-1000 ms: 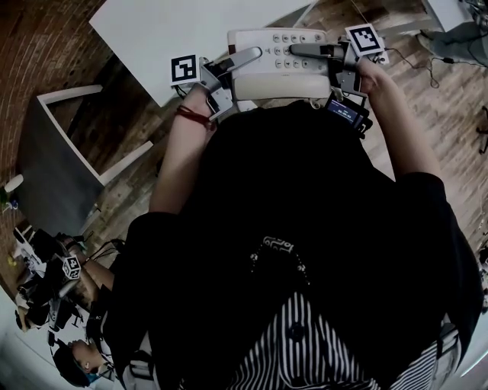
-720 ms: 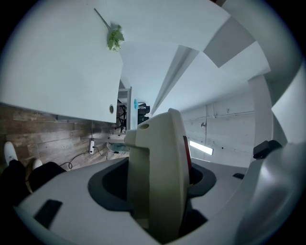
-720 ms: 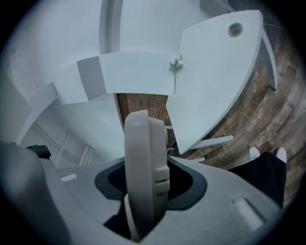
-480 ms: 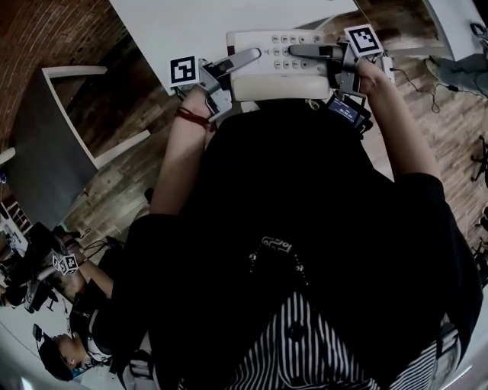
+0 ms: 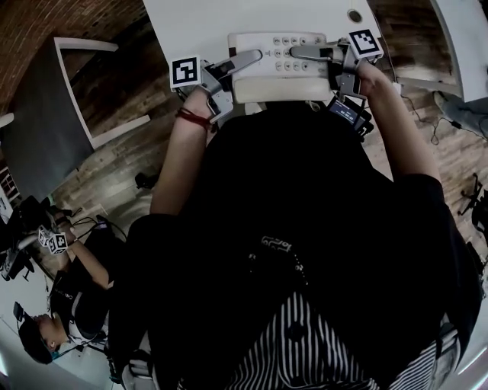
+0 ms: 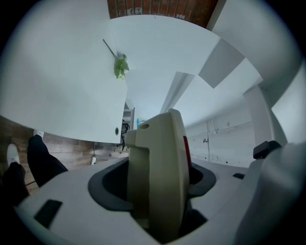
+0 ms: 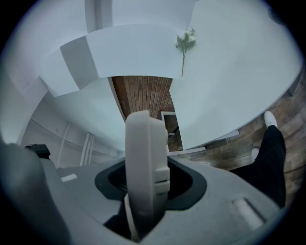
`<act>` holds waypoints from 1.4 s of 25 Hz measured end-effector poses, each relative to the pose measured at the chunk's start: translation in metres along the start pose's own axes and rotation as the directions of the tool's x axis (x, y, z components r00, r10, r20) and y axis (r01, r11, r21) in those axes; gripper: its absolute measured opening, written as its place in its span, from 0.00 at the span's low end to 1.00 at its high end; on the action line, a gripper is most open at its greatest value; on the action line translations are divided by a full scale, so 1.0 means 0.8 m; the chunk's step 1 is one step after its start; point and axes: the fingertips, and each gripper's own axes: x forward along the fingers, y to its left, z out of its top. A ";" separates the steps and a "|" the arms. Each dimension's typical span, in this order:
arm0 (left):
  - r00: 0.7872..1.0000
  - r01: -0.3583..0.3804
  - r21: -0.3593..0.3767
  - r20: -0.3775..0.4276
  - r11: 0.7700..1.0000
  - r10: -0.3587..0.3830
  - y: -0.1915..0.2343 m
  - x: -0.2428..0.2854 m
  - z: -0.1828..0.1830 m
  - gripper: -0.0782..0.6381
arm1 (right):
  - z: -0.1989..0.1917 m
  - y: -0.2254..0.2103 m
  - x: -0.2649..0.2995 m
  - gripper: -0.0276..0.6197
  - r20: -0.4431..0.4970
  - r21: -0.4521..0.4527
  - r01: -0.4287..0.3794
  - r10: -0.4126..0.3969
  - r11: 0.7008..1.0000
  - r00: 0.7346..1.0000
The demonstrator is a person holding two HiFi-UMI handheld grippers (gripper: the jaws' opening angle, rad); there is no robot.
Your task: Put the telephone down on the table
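A beige push-button telephone [image 5: 278, 65], handset on its cradle, is held between my two grippers in front of the person's chest, over the near edge of the white table [image 5: 198, 23]. My left gripper [image 5: 245, 61] is shut on the telephone's left side, and the left gripper view shows that side [image 6: 160, 177] clamped edge-on by the gripper [image 6: 158, 194]. My right gripper [image 5: 303, 52] is shut on the right side, seen the same way as a pale edge [image 7: 143, 162] in the gripper [image 7: 146, 189]. Whether the telephone touches the table I cannot tell.
A green sprig [image 6: 120, 66] lies on the table, and a round hole [image 5: 354, 15] sits near its right edge. A dark grey table [image 5: 46, 114] stands to the left on the wooden floor. Another person with marker cubes [image 5: 53, 242] is at lower left.
The white table has slid further under the telephone in the head view. Both grippers keep the same hold on the telephone.
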 end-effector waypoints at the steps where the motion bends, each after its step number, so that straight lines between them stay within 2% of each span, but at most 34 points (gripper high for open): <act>1: 1.000 -0.002 0.003 0.008 1.000 0.001 0.000 0.000 0.001 0.51 | 0.002 0.000 0.000 0.31 -0.011 -0.003 -0.001 0.001 1.000 1.000; 7: 0.998 -0.013 0.013 0.054 1.000 0.013 0.003 0.002 0.020 0.51 | 0.023 -0.003 0.004 0.31 -0.069 -0.008 -0.019 0.019 1.000 0.997; 9: 0.997 -0.014 0.002 0.079 1.000 0.014 0.001 0.005 0.051 0.51 | 0.056 -0.002 0.010 0.31 -0.098 -0.001 -0.020 0.020 1.000 0.995; 13: 0.993 -0.022 -0.010 0.114 1.000 0.023 -0.001 0.021 0.141 0.51 | 0.151 -0.003 0.019 0.31 -0.134 0.011 -0.020 0.021 1.000 0.991; 19: 0.989 -0.043 0.003 0.138 0.999 0.042 -0.014 0.049 0.205 0.51 | 0.222 0.006 0.008 0.31 -0.160 0.011 -0.037 0.038 0.999 0.986; 28: 0.983 -0.054 -0.027 0.175 0.998 0.058 -0.008 0.060 0.227 0.51 | 0.249 -0.002 0.006 0.31 -0.195 0.028 -0.057 0.061 0.998 0.979; 35: 0.976 -0.076 -0.055 0.201 0.996 0.086 0.009 0.083 0.265 0.51 | 0.293 -0.022 -0.006 0.31 -0.204 0.056 -0.062 0.072 0.996 0.976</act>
